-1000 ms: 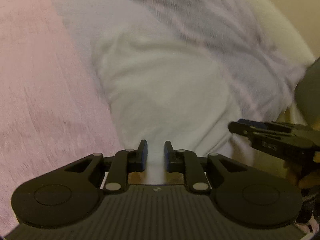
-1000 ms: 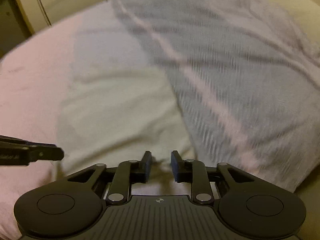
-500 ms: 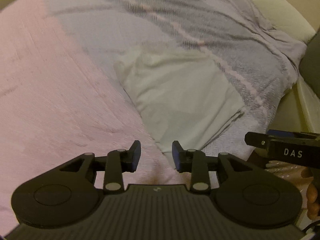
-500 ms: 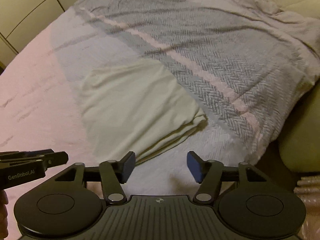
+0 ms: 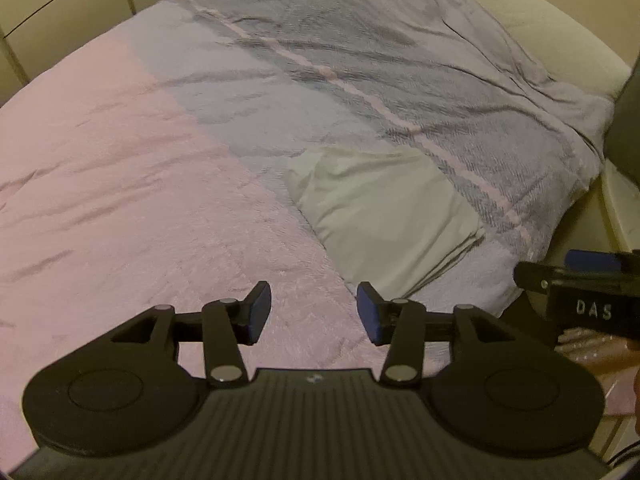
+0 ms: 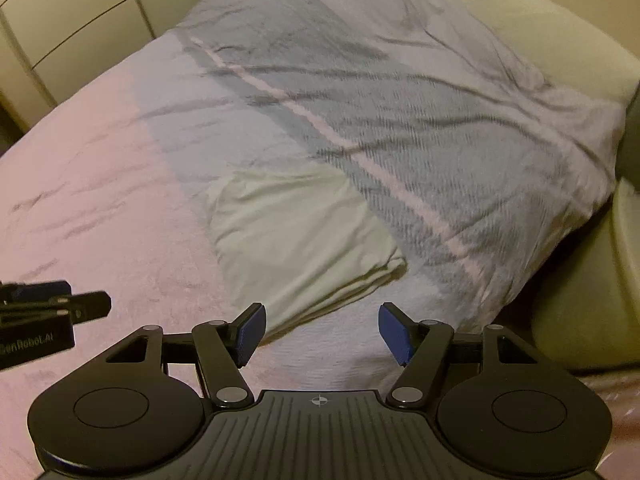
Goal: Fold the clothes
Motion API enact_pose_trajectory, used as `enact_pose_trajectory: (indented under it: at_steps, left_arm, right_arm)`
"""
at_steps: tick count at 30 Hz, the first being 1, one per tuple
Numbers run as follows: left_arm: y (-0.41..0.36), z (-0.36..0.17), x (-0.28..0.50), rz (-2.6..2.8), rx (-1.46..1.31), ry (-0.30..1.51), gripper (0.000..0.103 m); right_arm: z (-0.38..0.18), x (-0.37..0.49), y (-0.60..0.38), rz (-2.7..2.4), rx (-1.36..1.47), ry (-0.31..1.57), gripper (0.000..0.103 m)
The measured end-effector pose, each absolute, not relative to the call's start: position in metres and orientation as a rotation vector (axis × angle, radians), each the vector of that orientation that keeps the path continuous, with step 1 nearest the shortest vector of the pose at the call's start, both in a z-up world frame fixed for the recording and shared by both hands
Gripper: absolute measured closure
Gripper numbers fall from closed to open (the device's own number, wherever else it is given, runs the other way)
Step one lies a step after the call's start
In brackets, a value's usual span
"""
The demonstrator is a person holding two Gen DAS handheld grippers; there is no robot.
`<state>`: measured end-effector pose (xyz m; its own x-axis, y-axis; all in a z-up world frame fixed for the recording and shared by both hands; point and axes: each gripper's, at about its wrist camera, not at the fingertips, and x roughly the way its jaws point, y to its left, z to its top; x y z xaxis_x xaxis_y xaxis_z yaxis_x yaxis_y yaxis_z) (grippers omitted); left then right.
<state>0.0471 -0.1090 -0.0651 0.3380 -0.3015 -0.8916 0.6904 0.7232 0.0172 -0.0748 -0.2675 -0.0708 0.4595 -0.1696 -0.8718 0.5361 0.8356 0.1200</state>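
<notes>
A pale cream garment (image 5: 384, 212) (image 6: 296, 240) lies folded into a flat rectangle on the bed, with its layered edges toward me. My left gripper (image 5: 314, 314) hovers open above the pink cover, just short of the garment's near corner, nothing between its fingers. My right gripper (image 6: 322, 330) is open too, held above the bed in front of the garment's near edge and apart from it. The right gripper's fingers (image 5: 576, 276) show at the right edge of the left wrist view. In the right wrist view the left gripper's fingers (image 6: 76, 306) reach in from the left.
A pink bed cover (image 5: 112, 200) spans the left. A grey herringbone blanket (image 5: 400, 80) (image 6: 420, 120) with a pink stripe covers the right, under the garment's far side. Cream cabinet doors (image 6: 72, 12) stand beyond the bed. The bed's edge (image 6: 580, 308) drops off at the right.
Both grippers let go of the cream garment, opened wide and drew back and up from it. The garment now lies folded flat on the bed.
</notes>
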Motion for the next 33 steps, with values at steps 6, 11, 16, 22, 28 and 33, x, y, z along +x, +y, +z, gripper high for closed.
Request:
enact_pose_trajectory:
  at_steps: [6, 11, 16, 22, 28, 33]
  left_arm:
    - [-0.122, -0.055, 0.014, -0.551, 0.396, 1.027, 0.058]
    - [-0.131, -0.05, -0.016, -0.457, 0.316, 1.052, 0.058]
    - [-0.139, -0.051, -0.046, -0.377, 0.307, 1.048, 0.054]
    - [-0.139, -0.053, -0.069, -0.343, 0.272, 1.058, 0.053]
    - [-0.135, -0.058, -0.077, -0.333, 0.224, 1.091, 0.053]
    - [-0.14, -0.062, -0.074, -0.354, 0.224, 1.103, 0.053]
  right_arm:
    - [-0.064, -0.093, -0.287, -0.338, 0.394, 0.988, 0.037]
    - [-0.052, -0.108, -0.308, -0.248, 0.312, 0.996, 0.037]
    - [-0.056, -0.117, -0.323, -0.183, 0.268, 1.029, 0.037]
    - [-0.063, -0.126, -0.326, -0.107, 0.261, 1.072, 0.037]
    - [-0.074, -0.13, -0.329, -0.091, 0.262, 1.108, 0.037]
    - [-0.079, -0.128, -0.333, -0.109, 0.261, 1.13, 0.037]
